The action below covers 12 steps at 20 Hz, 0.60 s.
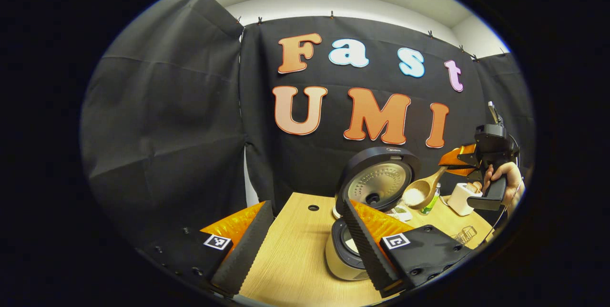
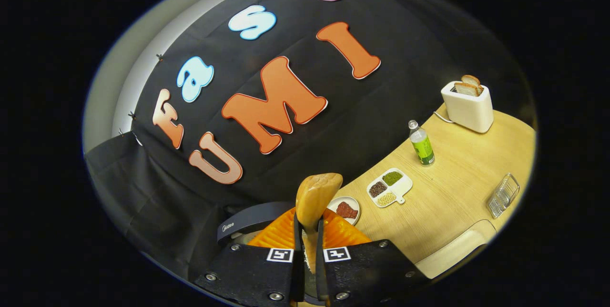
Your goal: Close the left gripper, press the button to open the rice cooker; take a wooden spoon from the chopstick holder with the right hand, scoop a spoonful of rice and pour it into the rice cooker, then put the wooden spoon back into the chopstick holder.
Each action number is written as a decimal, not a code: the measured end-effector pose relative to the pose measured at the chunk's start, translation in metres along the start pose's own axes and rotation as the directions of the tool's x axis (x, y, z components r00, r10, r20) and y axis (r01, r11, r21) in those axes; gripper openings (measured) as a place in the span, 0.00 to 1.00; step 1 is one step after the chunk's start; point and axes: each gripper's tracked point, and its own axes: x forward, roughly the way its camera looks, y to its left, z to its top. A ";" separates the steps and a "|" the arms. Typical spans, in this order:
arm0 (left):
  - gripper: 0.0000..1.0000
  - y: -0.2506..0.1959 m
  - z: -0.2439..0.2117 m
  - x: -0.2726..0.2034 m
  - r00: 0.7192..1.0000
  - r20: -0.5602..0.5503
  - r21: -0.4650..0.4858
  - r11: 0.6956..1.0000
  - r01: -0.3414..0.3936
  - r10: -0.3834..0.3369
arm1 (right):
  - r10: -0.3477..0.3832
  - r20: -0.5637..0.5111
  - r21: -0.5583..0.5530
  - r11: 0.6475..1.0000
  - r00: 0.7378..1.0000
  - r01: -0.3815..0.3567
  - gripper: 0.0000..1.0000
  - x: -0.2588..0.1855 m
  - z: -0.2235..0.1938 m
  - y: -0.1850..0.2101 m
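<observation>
Pouring rice | left gripper fingers apart, idle beside rice cooker, lid up | wooden spoon loaded, above pot | right gripper clamps handle; should tip slowly over opening

Wooden spoon clamped in the hand-held gripper.
Its bowl rose above the rice cooker's open lid, beside the worktop.

Left gripper jaws wide apart, holding nothing. Right gripper jaws clamped on wooden spoon handle, tilted, held by a hand.
</observation>
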 end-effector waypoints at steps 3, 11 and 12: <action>0.97 0.003 -0.001 0.000 1.000 -0.001 0.000 1.000 -0.003 0.003 | 0.011 0.009 -0.043 0.999 1.000 -0.011 0.09 -0.002 -0.002 0.008; 0.98 0.007 -0.003 0.001 1.000 -0.006 -0.003 1.000 -0.007 0.007 | 0.029 0.036 -0.138 0.990 0.999 -0.024 0.08 -0.005 -0.002 0.019; 0.97 0.007 -0.003 0.001 1.000 -0.007 -0.005 1.000 -0.007 0.007 | 0.032 0.036 -0.150 0.988 0.999 -0.027 0.09 -0.005 -0.003 0.021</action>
